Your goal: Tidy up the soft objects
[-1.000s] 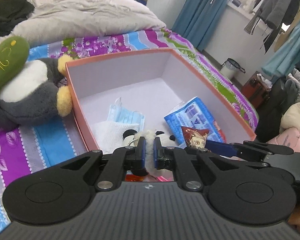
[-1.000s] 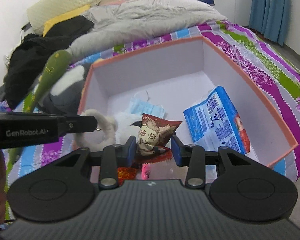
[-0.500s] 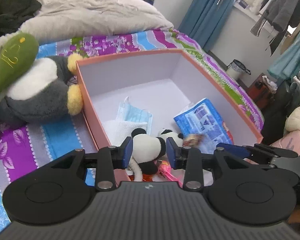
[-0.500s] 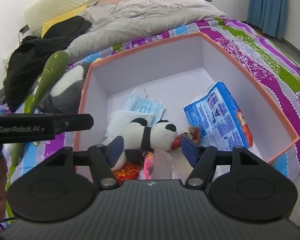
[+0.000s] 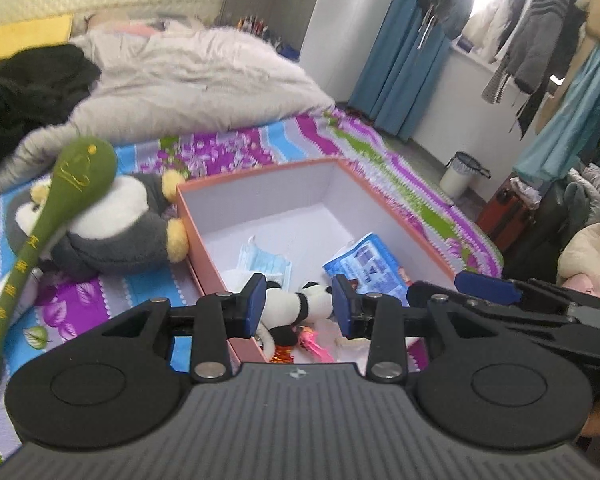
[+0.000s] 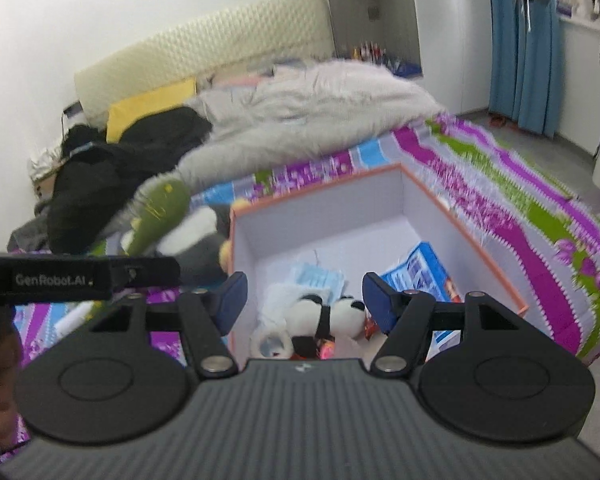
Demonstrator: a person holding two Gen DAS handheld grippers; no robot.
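Plush panda [image 6: 328, 314] lies in the rectangular orange-walled box [image 6: 466, 216].

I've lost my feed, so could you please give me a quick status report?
Left gripper and right gripper open, empty. Panda toy lies in the box. Penguin toy on the bed. Nothing in the way.

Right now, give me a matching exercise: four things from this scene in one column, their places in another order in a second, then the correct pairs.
Things:
1. small panda plush
2. blue packet
3. grey penguin plush
4. black clothing

Places:
A. on the bedspread, against the outside wall of the orange box
B. inside the box, at its near end
C. up by the yellow pillow
D. inside the box, along its right wall

Pairs: 1-B, 2-D, 3-A, 4-C
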